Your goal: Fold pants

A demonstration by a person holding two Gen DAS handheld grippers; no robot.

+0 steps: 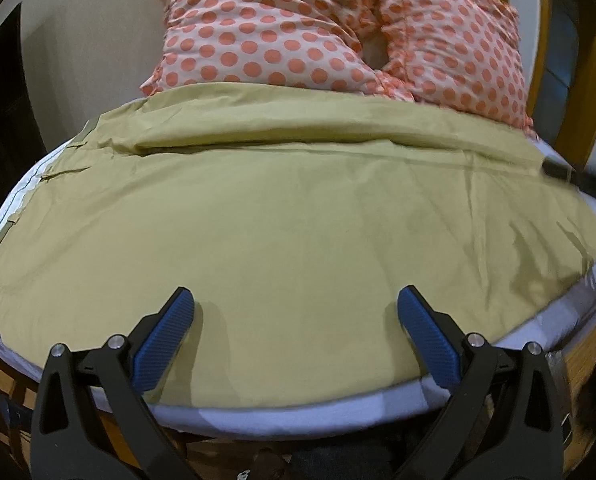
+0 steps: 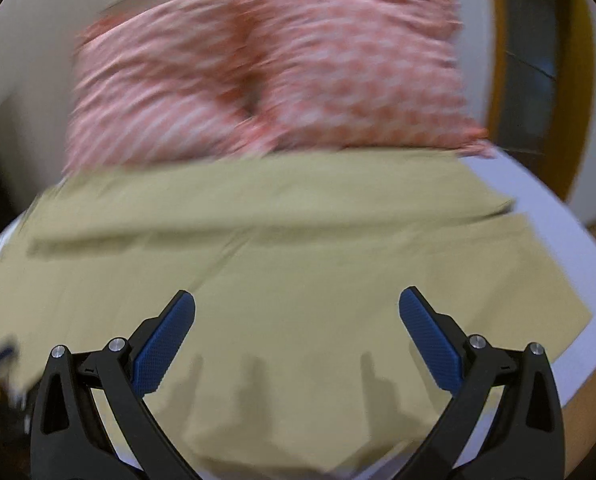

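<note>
Olive-tan pants [image 1: 278,216] lie spread flat across a white mattress [image 1: 298,412], one leg folded over along the far side. The waistband with belt loops is at the left edge in the left wrist view. My left gripper [image 1: 296,304] is open and empty, hovering just above the near part of the fabric. In the blurred right wrist view the same pants [image 2: 258,264] show with their leg ends at the right. My right gripper [image 2: 297,306] is open and empty above the cloth.
Two pink pillows with orange dots [image 1: 338,28] lean at the head of the bed behind the pants; they also show in the right wrist view [image 2: 266,72]. A wooden bed frame [image 1: 578,344] runs under the mattress. A wooden door frame [image 1: 590,92] stands at right.
</note>
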